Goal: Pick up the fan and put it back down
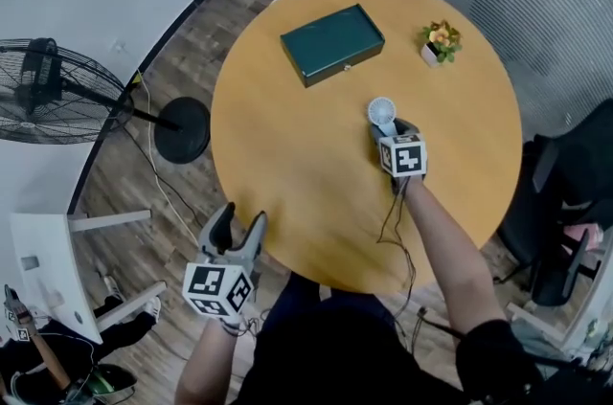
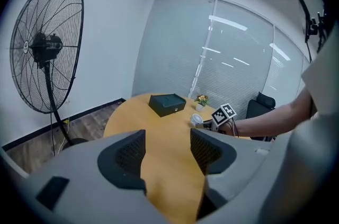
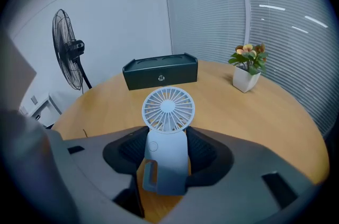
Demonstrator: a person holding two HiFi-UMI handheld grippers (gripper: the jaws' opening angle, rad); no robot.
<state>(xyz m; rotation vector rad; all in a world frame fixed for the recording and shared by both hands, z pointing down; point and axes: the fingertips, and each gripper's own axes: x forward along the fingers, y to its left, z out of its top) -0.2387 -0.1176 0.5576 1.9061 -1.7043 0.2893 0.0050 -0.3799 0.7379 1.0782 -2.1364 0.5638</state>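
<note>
Right gripper (image 3: 167, 153) grasping the small white fan (image 3: 167, 109) by its handle.
Fan upright, centre frame, above the round desk (image 1: 287, 164); left gripper (image 2: 167, 150) released, empty; green box (image 3: 159, 72) emblem unreadable.

Small fan (image 3: 168, 109): white plastic, matt, smooth. Table (image 1: 287, 154): light wood top, smooth, low sheen. Box (image 1: 332, 43): dark green, matt. Right gripper (image 3: 166, 139) shell: grey matt plastic; pads (image 3: 203, 152) black, ribbed. Floor fan (image 2: 45, 45): black metal wire grille.
</note>
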